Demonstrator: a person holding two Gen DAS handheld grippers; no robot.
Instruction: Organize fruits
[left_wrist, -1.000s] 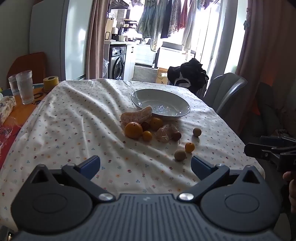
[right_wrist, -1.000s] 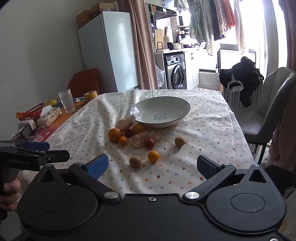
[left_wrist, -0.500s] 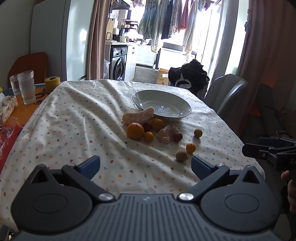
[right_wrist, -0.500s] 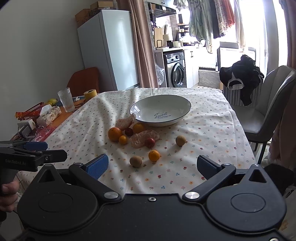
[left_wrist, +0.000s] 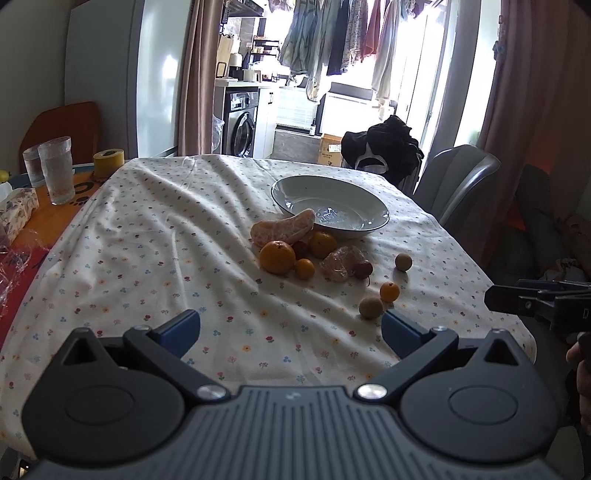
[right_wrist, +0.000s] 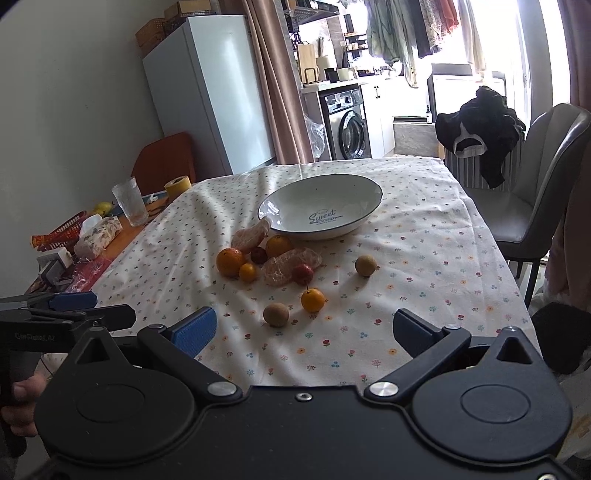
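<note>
A white bowl (left_wrist: 376, 221) (right_wrist: 354, 227) sits empty at the middle of the flowered tablecloth (left_wrist: 147, 251). In front of it lie several fruits: a peeled citrus piece (left_wrist: 282, 232), a big orange (left_wrist: 277, 257) (right_wrist: 229, 261), small oranges (left_wrist: 389, 291) (right_wrist: 313, 300), brown round fruits (left_wrist: 371, 307) (right_wrist: 276, 314) and a red one (right_wrist: 303, 273). My left gripper (left_wrist: 290, 328) is open near the table's front edge, short of the fruits. My right gripper (right_wrist: 304, 328) is open too, just short of the nearest brown fruit. Each gripper shows at the edge of the other's view.
Two glasses (left_wrist: 55, 170), a yellow tape roll (left_wrist: 107, 162) and a tissue pack (left_wrist: 16, 212) stand on the table's left part. A grey chair (right_wrist: 535, 192) with dark clothes (right_wrist: 476, 133) is at the right. A fridge (right_wrist: 210, 99) stands behind.
Both grippers have edged slightly forward toward the table, so the fruits look a little nearer. Nothing was gripped or moved on the table.
</note>
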